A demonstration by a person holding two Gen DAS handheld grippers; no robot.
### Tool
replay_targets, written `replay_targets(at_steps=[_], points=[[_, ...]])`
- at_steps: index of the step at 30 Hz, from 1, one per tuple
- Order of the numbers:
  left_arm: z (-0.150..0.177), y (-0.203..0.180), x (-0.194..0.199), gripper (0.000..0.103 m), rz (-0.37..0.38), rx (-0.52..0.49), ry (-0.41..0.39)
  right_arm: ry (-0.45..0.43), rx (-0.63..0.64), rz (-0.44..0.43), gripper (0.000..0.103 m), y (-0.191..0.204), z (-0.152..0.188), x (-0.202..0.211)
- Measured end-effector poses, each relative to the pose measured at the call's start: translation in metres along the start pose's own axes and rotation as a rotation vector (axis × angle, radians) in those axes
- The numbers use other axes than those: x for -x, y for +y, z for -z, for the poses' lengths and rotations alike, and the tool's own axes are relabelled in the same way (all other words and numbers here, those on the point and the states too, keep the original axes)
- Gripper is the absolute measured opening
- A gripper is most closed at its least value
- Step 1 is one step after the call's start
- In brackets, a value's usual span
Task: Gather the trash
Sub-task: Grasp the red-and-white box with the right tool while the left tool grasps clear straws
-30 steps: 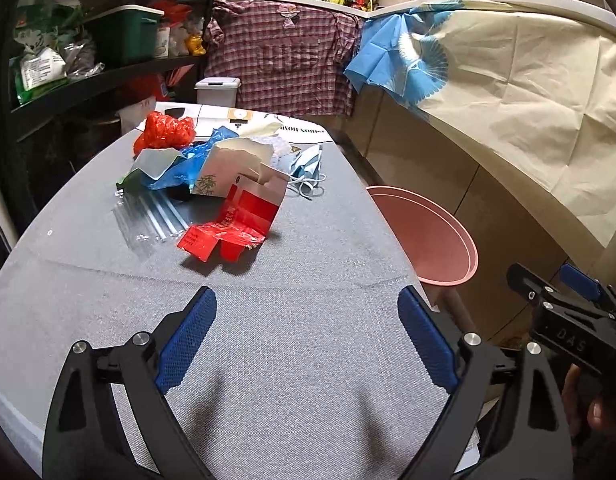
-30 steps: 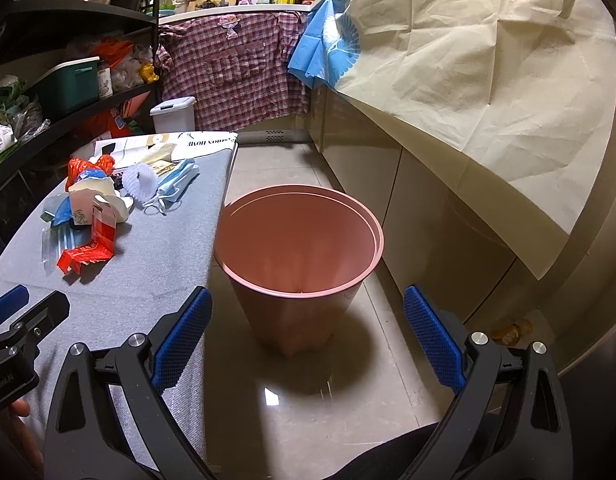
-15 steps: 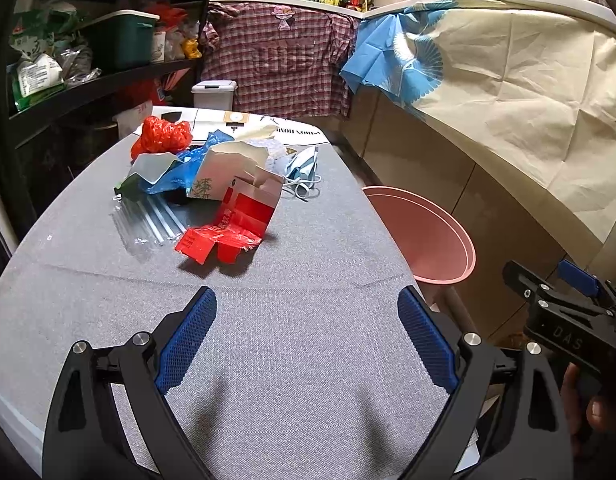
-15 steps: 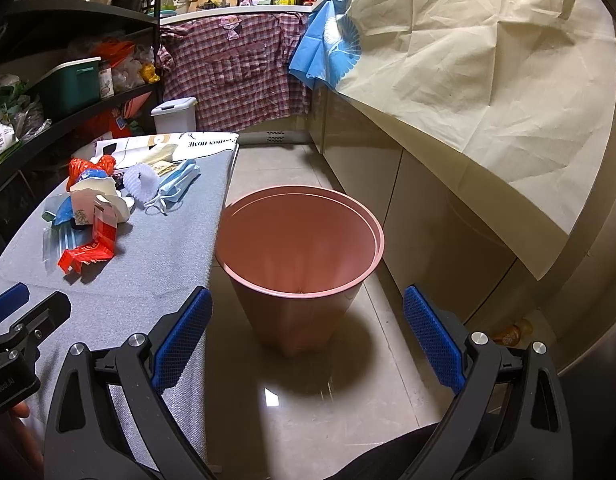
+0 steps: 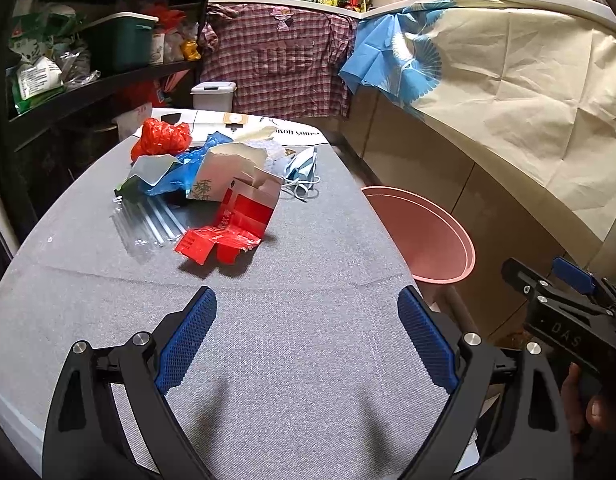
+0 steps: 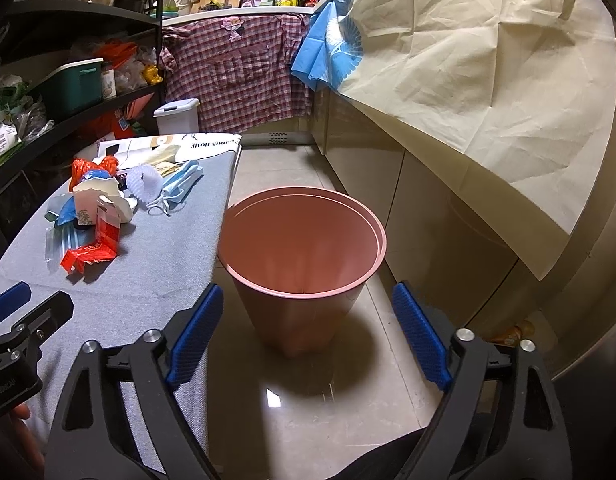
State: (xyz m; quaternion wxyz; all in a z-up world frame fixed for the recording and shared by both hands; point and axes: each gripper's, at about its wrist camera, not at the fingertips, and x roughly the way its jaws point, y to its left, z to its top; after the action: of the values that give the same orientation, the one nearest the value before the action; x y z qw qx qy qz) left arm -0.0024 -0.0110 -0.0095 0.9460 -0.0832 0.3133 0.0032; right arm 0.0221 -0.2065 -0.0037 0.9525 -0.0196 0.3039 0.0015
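trash (image 5: 223, 200) lies ahead of left gripper (image 5: 305, 334).

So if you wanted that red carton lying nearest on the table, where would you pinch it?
Probably the raised red-and-white box end of the red carton, coming from the near side with the open left tool. That end stands up off the table and offers two flat sides, while the near end is crushed and crinkled, so it would likely slip or tear.
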Motion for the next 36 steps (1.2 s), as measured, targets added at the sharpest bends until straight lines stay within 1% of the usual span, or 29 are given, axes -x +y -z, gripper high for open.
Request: replay_targets(at_steps=[4,5,8,10,12,14,16,18,20,24,26,28,30,31,32,33,35,36], points=[[-0.001,0.001,0.002,0.089,-0.022,0.007,-0.014,-0.038,0.013,-0.018,0.065,0.004,-0.001,0.005],[-0.002,0.000,0.003,0.088,-0.033,0.005,-0.020,-0.050,0.013,-0.019,0.063,0.005,-0.001,0.007],[-0.005,-0.001,0.003,0.077,-0.068,-0.010,-0.027,-0.069,0.002,-0.044,0.058,0.007,-0.005,0.009],[-0.007,0.004,0.003,0.074,-0.087,0.008,-0.033,-0.078,0.004,-0.051,0.056,0.011,-0.007,0.011],[-0.010,0.011,0.004,0.069,-0.112,0.028,-0.031,-0.085,-0.005,-0.072,0.055,0.015,-0.012,0.015],[-0.012,0.020,0.005,0.065,-0.130,0.047,-0.036,-0.078,-0.012,-0.105,0.053,0.019,-0.019,0.016],[-0.016,0.032,0.006,0.062,-0.156,0.065,-0.044,-0.061,-0.012,-0.119,0.049,0.029,-0.029,0.016],[-0.021,0.044,0.007,0.057,-0.177,0.085,-0.051,-0.043,-0.016,-0.157,0.048,0.041,-0.038,0.013],[-0.026,0.059,0.008,0.057,-0.200,0.121,-0.061,-0.040,-0.016,-0.194,0.046,0.056,-0.047,0.011],[-0.034,0.081,0.006,0.057,-0.236,0.168,-0.082,-0.028,-0.008,-0.302,0.038,0.094,-0.061,0.001],[-0.035,0.089,0.005,0.056,-0.249,0.189,-0.086,-0.040,0.012,-0.351,0.037,0.116,-0.063,-0.007],[-0.037,0.098,0.001,0.055,-0.252,0.213,-0.071,-0.055,0.050,-0.373,0.037,0.133,-0.060,-0.015],[-0.039,0.104,-0.001,0.053,-0.248,0.247,-0.053,-0.038,0.079,-0.403,0.037,0.146,-0.056,-0.031],[-0.039,0.106,0.000,0.053,-0.240,0.251,-0.057,-0.026,0.085,-0.412,0.037,0.151,-0.055,-0.039],[-0.039,0.106,0.001,0.053,-0.251,0.228,-0.071,-0.017,0.086,-0.417,0.037,0.153,-0.055,-0.045],[-0.039,0.108,0.001,0.053,-0.266,0.226,-0.073,-0.009,0.084,-0.423,0.039,0.154,-0.055,-0.050],[-0.038,0.115,-0.003,0.053,-0.247,0.261,-0.066,0.015,0.092,-0.439,0.040,0.158,-0.055,-0.068],[-0.038,0.115,-0.006,0.053,-0.261,0.247,-0.067,0.019,0.103,-0.442,0.041,0.161,-0.056,-0.075]])
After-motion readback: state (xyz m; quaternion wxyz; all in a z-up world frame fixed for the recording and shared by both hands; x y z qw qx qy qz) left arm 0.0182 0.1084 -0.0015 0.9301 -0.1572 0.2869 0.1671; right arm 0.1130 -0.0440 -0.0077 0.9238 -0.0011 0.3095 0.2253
